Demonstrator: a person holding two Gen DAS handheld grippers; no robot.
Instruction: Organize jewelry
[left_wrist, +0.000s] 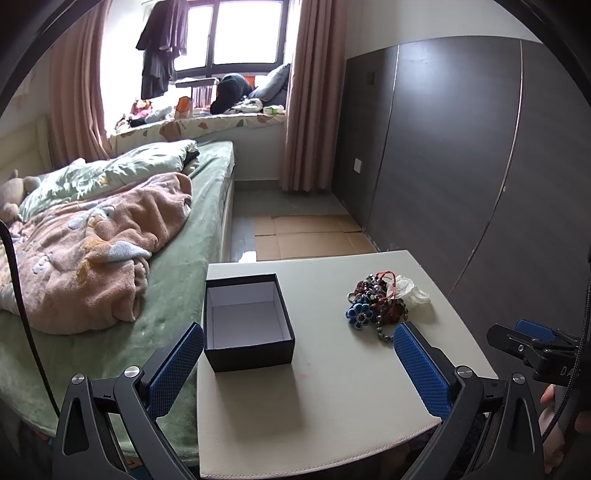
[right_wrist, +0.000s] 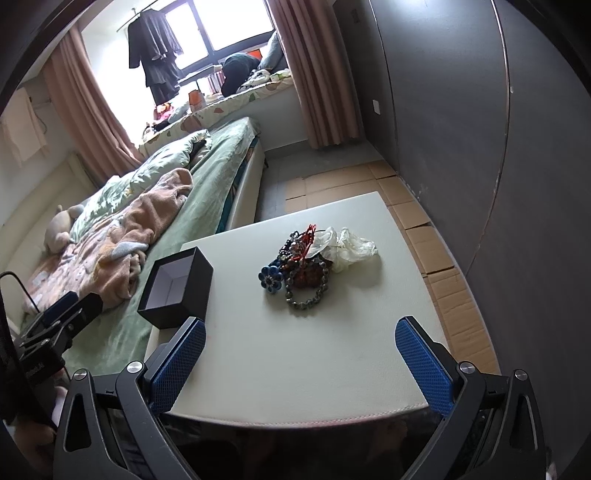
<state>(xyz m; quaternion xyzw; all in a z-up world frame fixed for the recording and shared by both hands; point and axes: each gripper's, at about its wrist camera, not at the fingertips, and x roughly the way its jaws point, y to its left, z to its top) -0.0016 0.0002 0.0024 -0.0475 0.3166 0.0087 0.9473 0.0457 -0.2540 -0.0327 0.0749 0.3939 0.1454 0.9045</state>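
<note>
An open black box (left_wrist: 248, 322) with a white inside stands empty on the left of the pale table (left_wrist: 332, 387); it also shows in the right wrist view (right_wrist: 177, 288). A pile of jewelry (left_wrist: 376, 302) with bead bracelets, a red cord and a blue flower piece lies at the table's far right, also seen in the right wrist view (right_wrist: 303, 266). My left gripper (left_wrist: 299, 339) is open and empty above the table's near edge. My right gripper (right_wrist: 300, 334) is open and empty, short of the pile.
A crumpled white plastic bag (right_wrist: 351, 247) lies against the pile. A bed with a green sheet and pink blanket (left_wrist: 110, 258) adjoins the table's left side. Dark wardrobe panels (left_wrist: 461, 166) stand to the right, flattened cardboard (left_wrist: 310, 236) lies on the floor beyond.
</note>
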